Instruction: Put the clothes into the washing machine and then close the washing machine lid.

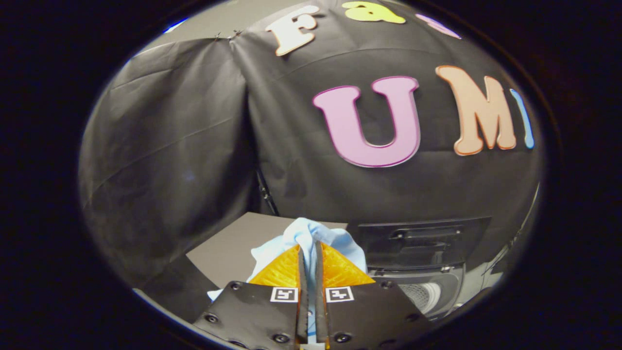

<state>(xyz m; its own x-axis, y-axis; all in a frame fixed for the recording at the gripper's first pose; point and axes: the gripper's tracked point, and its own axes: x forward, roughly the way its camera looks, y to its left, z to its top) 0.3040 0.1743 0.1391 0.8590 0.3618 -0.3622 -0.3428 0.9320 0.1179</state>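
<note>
Clothes (311,238): a light blue garment is pinched between the tongs (309,257), both fingers clenched on it, cloth bunching above and left of the tips. Washing machine (427,282) sits lower right, lid (423,240) raised, drum exposed. Worktop (233,253) lies beyond, left.

The scene is dim, with soft light falling from above onto the creased black cloth wall (184,146), which shows a faint sheen. Fisheye distortion bends straight lines strongly toward the rim, where detail smears and darkens. The hand-held gripper (309,257), pressed together on pale blue cloth (311,233), is sharp; the washing machine (427,272) sits in shadow.
</note>
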